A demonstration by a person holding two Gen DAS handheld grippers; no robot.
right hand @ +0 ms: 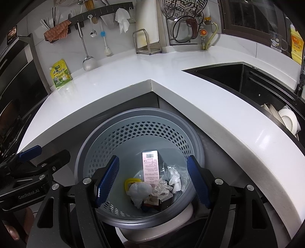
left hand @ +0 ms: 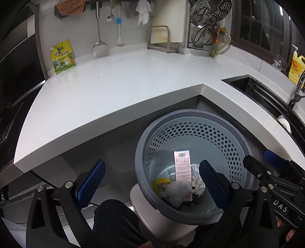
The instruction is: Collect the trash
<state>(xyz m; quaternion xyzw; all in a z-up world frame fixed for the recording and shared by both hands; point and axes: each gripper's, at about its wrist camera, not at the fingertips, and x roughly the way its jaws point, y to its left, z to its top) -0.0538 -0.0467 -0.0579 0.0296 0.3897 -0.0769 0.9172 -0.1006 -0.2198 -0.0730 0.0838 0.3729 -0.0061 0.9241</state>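
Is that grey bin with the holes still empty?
No, the grey bin already holds a pink barcoded box, crumpled paper and a wad of clear plastic at its bottom.

A home kitchen: white L-shaped countertop (right hand: 133,80), sink (right hand: 238,76) at two o'clock, ladle (right hand: 85,51) and steamer rack (right hand: 183,9) hanging at twelve.

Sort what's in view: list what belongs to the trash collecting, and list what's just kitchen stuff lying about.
Belongs to the job:
- trash bin
- pink box
- crumpled paper
- plastic wrap
- yellow lid
- left gripper, open
- right gripper, open

Lying about:
- green pouch
- ladle
- soap bottle
- cutting board
- sink
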